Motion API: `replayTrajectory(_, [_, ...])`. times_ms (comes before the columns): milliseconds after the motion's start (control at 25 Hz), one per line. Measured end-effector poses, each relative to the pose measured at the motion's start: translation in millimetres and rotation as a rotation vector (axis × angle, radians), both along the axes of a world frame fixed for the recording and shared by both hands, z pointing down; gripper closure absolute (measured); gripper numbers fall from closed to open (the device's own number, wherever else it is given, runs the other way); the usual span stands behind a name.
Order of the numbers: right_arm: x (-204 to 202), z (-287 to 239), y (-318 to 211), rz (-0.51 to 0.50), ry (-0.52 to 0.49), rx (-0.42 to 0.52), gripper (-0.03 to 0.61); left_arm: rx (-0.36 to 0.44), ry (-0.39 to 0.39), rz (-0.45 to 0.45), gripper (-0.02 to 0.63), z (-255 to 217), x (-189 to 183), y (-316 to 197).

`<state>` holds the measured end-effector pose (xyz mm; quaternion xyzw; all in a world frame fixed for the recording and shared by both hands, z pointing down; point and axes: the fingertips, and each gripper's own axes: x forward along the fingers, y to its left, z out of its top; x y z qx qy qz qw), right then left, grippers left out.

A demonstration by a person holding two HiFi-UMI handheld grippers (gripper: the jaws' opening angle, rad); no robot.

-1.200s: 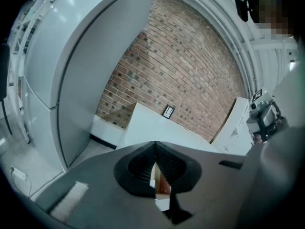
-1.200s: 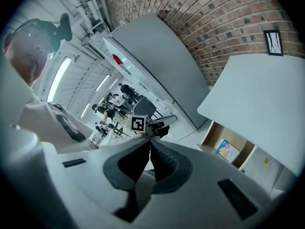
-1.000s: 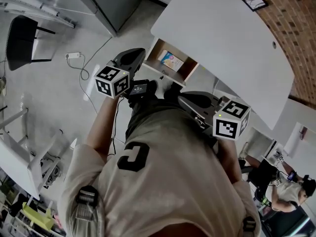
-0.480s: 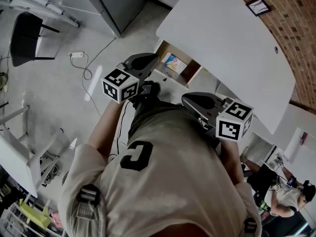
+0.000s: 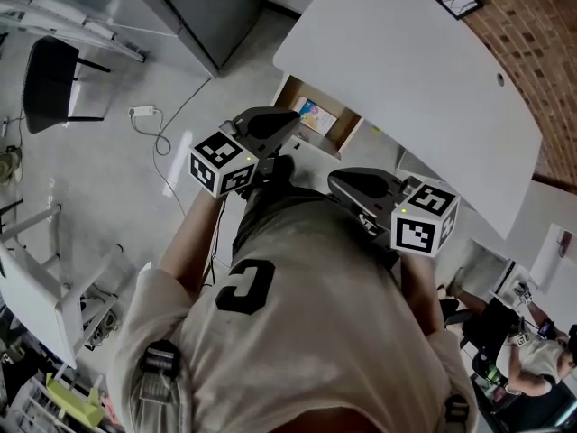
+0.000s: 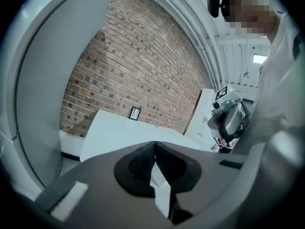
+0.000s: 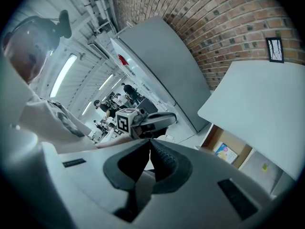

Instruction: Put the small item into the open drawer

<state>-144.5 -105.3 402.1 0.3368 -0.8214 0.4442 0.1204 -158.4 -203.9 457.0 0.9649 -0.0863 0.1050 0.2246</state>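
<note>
Jaws of your left gripper (image 5: pixel 287 126) and right gripper (image 5: pixel 341 181) sit closed, empty; the small item (image 5: pixel 315 115) lies ahead in the drawer (image 5: pixel 347 128).

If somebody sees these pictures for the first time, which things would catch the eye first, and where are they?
The eye falls first on the left tongs and the right tongs, both shut and empty, in the middle of the head view. Just beyond them, at the edge of the white table, an open drawer holds a colourful item. A brick wall fills the upper right corner.
</note>
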Motion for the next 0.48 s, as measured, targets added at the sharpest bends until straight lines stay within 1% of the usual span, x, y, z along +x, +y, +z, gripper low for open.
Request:
replayTrajectory(160, [10, -4, 12, 0.016, -0.021, 0.013, 0.572, 0.014, 0.008, 0.057, 0.609, -11, 18, 23])
replayTrajectory(360, [28, -8, 30, 0.055, -0.042, 0.048, 0.572, 0.037, 0.0, 0.113, 0.609, -17, 36, 49])
replayTrajectory(480, [40, -10, 45, 0.069, -0.053, 0.068, 0.572, 0.05, 0.015, 0.141, 0.609, -27, 49, 65])
